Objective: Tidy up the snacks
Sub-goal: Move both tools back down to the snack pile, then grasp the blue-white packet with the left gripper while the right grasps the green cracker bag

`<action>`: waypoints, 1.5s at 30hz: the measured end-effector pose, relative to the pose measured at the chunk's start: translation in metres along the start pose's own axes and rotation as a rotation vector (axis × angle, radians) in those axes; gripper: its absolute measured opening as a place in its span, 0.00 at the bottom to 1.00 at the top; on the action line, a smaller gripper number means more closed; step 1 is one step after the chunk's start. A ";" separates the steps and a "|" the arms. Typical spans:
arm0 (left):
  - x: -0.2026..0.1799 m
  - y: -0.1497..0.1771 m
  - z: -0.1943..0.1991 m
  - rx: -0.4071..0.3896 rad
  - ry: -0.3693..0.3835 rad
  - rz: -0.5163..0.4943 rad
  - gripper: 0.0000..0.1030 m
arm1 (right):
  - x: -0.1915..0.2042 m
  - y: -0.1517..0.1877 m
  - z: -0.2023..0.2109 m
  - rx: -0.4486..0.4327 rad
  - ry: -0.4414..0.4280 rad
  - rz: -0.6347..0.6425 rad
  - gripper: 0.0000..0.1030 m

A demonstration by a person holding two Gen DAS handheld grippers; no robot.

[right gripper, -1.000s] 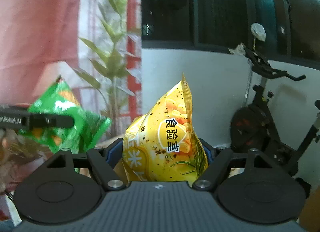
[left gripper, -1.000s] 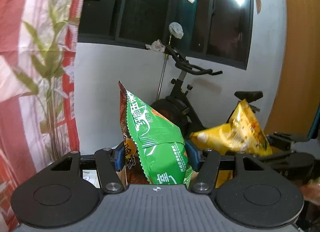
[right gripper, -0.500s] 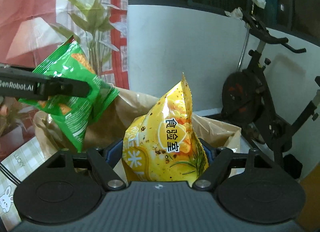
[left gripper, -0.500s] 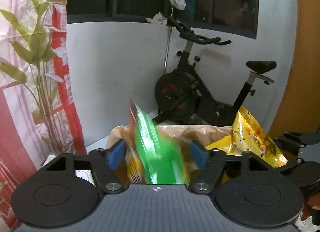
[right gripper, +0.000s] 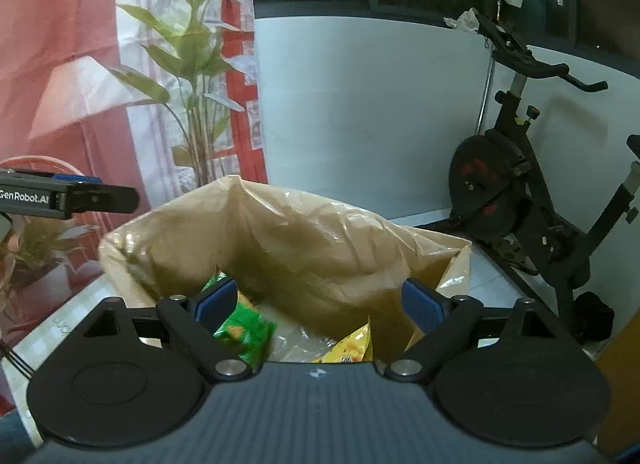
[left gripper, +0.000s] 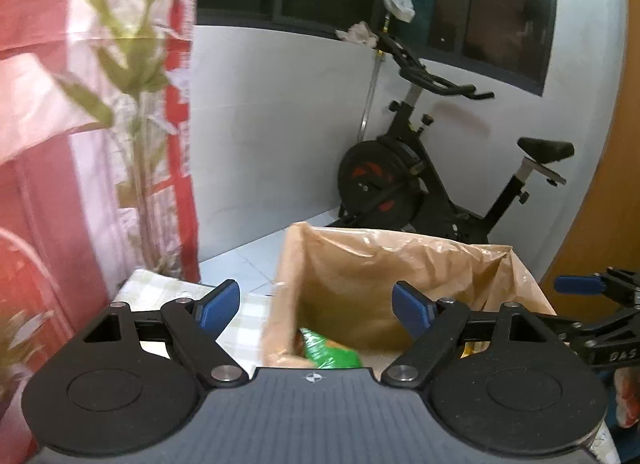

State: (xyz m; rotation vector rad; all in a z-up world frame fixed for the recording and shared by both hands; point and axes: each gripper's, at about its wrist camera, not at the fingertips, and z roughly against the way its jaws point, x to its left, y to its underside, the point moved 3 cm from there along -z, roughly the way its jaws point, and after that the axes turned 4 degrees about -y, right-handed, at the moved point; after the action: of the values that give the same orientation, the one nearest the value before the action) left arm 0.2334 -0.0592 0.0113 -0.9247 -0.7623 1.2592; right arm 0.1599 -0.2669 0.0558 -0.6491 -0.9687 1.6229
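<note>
A tan plastic-lined bag (left gripper: pixel 400 260) (right gripper: pixel 304 240) stands open below both grippers. Inside it lie a green snack packet (left gripper: pixel 330 354) (right gripper: pixel 240 330) and a yellow snack packet (right gripper: pixel 352 346). My left gripper (left gripper: pixel 316 306) hovers over the bag's left side, its jaws opening wide with nothing between the blue pads. My right gripper (right gripper: pixel 320 302) hangs over the bag too, jaws opening, the packets lying loose beneath them. The right gripper's finger (left gripper: pixel 580 286) shows at the right edge of the left wrist view, and the left gripper's finger (right gripper: pixel 96 198) at the left of the right wrist view.
A black exercise bike (left gripper: pixel 420 180) (right gripper: pixel 532 200) stands behind the bag against a white wall. A red and white curtain with leaf print (left gripper: pixel 80 124) and a potted plant (right gripper: pixel 188 76) are on the left. A checked cloth (left gripper: pixel 156 288) covers the surface by the bag.
Both grippers let go: the green packet dropped from the left and the yellow one from the right into the bag. Both jaws spread apart and both hands dipped toward the bag.
</note>
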 end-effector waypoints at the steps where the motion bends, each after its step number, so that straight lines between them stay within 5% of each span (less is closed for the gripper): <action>1: 0.007 0.000 0.009 -0.007 -0.007 0.005 0.83 | 0.000 0.000 0.006 -0.003 -0.005 0.000 0.89; 8: 0.043 0.031 0.065 -0.027 -0.073 0.038 0.83 | 0.011 0.016 0.043 -0.023 -0.068 -0.029 0.95; 16: 0.068 0.123 0.085 0.055 -0.133 0.126 0.83 | 0.043 0.077 0.041 0.020 -0.102 -0.010 1.00; 23: 0.069 0.202 0.077 0.157 -0.113 0.164 0.81 | 0.065 0.130 0.028 0.064 -0.102 -0.029 1.00; 38: 0.041 0.271 0.074 0.264 0.179 -0.125 0.76 | 0.083 0.180 0.023 0.119 -0.027 -0.122 1.00; 45: 0.027 0.285 0.068 0.292 0.199 -0.265 0.77 | 0.088 0.186 0.020 0.132 -0.021 -0.163 1.00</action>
State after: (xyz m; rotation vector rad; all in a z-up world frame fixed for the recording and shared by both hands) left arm 0.0516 -0.0056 -0.2136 -0.6736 -0.5080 0.9965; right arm 0.0246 -0.2028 -0.0862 -0.4526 -0.8975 1.5362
